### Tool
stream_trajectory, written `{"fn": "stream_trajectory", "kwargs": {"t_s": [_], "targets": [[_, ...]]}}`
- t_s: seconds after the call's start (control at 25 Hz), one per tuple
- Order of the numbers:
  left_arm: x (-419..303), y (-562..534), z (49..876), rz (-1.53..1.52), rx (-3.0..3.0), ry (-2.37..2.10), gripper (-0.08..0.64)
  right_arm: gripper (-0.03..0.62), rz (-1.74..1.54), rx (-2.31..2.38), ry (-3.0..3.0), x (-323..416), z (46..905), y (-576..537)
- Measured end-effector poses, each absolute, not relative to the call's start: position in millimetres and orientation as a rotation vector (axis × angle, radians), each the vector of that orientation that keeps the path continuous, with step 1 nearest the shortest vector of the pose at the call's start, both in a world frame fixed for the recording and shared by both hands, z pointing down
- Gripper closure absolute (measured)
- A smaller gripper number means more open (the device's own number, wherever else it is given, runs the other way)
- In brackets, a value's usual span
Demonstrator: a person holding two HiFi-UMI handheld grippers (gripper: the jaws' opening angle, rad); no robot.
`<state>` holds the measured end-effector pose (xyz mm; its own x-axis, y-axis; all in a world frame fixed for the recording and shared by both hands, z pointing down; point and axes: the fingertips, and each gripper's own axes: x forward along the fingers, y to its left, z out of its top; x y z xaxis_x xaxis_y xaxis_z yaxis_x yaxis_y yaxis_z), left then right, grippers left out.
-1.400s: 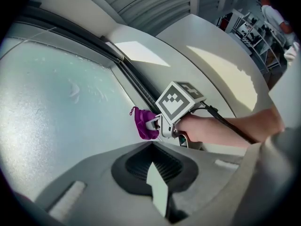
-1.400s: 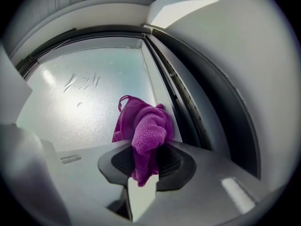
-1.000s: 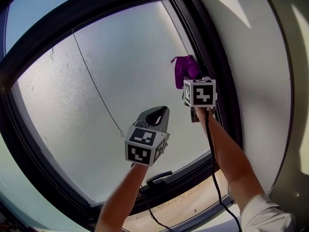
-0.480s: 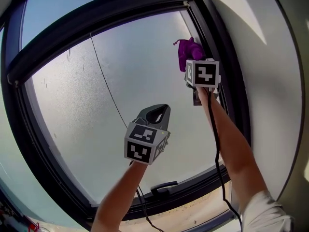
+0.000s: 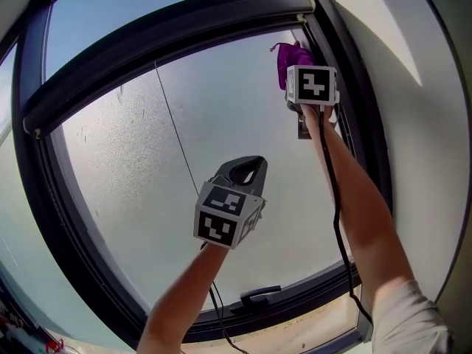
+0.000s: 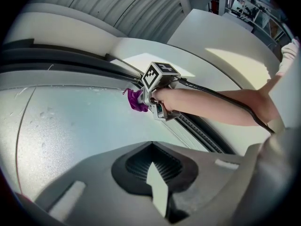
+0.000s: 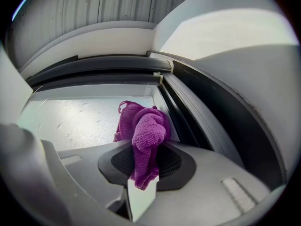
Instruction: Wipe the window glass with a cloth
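**Purple cloth at the top right corner of the frosted window glass**

The cloth (image 7: pixel 143 131) is purple terry, bunched into a rounded wad. It is pinched between the closed jaws of the right hand-held gripper (image 7: pixel 143 171), with a short fold hanging down over them. The wad sits high on the window glass (image 5: pixel 184 168), just beside the corner where the top and right bars of the dark frame (image 5: pixel 169 32) meet, and seems to rest against the pane. The glass is pale, frosted and upright, speckled with small drops and marks, and a thin dark line runs slantwise down it.
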<state>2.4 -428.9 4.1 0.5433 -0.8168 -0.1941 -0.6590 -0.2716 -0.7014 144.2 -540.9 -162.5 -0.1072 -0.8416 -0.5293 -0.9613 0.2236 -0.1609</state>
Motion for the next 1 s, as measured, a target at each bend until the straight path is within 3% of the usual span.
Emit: {"fn": "stream_trajectory", "kwargs": {"t_s": [0.6,1.0], "targets": [[1.6,-397.8,-28.9,-0.248,-1.99,1.18,0.559,0.479,0.368,-1.769,1.932,155.7,-212.8,-537.8],[-4.6,-399.0,-17.0,-0.243,-2.006,1.201,0.559,0.476,0.488,-1.512,2.069,111.6,-190.4,-494.1]]}}
